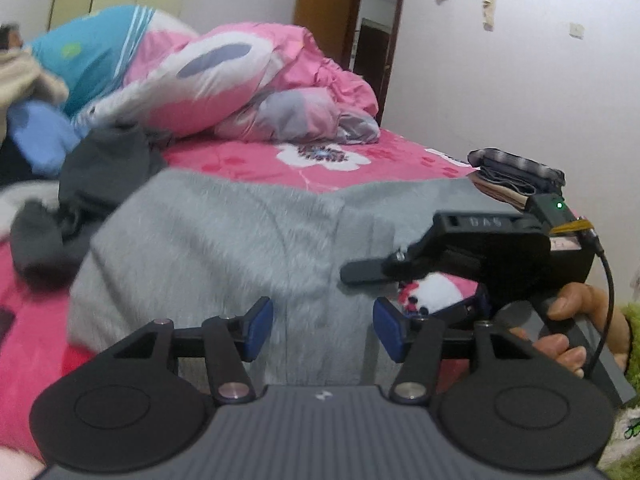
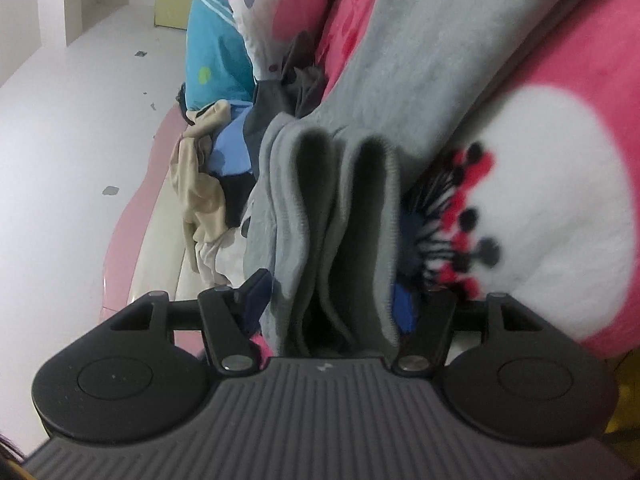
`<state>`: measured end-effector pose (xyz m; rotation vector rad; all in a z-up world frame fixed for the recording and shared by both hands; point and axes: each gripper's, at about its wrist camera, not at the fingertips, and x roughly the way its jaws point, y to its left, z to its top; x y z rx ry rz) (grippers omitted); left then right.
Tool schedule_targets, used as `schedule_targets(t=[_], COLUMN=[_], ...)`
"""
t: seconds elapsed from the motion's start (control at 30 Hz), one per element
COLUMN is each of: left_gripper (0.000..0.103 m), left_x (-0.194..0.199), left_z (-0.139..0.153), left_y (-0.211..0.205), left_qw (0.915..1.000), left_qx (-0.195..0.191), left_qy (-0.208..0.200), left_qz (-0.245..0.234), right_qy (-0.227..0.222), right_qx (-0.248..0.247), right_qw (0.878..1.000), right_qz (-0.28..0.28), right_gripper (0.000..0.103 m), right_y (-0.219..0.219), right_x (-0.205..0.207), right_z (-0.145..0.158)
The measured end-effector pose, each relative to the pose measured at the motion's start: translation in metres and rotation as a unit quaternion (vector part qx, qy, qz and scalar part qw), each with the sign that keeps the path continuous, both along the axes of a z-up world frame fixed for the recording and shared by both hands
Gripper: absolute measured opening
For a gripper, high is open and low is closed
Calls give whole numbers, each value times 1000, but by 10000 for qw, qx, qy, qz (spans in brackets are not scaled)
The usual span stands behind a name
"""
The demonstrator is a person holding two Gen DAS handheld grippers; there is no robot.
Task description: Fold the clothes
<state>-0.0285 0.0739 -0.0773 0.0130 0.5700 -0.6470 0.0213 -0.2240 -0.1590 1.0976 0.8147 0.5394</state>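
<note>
A grey fleecy garment lies spread on the pink flowered bed sheet. My left gripper hovers over the garment's near edge, its blue pads wide apart and nothing pinched. In the right wrist view, which is rolled sideways, the garment's doubled-over edge sits in thick folds between the fingers of my right gripper. Its jaws stand open around the cloth, not squeezing it. In the left wrist view, one black finger of the right gripper lies at the garment's right edge, held by a hand.
Pink and white quilts are heaped at the back of the bed. A dark grey garment lies crumpled at the left. A small stack of folded clothes sits at the right edge. Beige cloth is piled beyond.
</note>
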Motion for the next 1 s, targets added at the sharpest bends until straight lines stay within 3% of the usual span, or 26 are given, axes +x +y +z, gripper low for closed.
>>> schedule_targets(t=[0.27, 0.4, 0.47, 0.6, 0.73, 0.87, 1.0], left_gripper=[58, 58, 58, 62, 68, 70, 74], left_x=[1, -1, -4, -14, -23, -18, -1], left_z=[-16, -17, -13, 2, 21, 29, 26], left_y=[3, 10, 13, 26, 38, 34, 17], left_qw=[9991, 9983, 9982, 9976, 9969, 9980, 9977], left_qx=[-385, -524, -546, -678, -769, -425, 75], left_qy=[178, 244, 229, 115, -121, -350, -366], left_qz=[11, 67, 91, 111, 106, 318, 570], right_qy=[-62, -18, -49, -332, -782, -1227, -1361], right_qx=[-343, -373, -376, -596, -652, -805, -1146], right_qw=[9993, 9993, 9993, 9977, 9947, 9883, 9811], right_qz=[167, 78, 55, 54, -118, -415, -756], right_gripper=[57, 32, 26, 22, 21, 21, 21], right_y=[38, 37, 36, 34, 7, -34, -85], right_x=[4, 3, 2, 6, 19, 40, 60], right_z=[4, 4, 7, 25, 63, 106, 137])
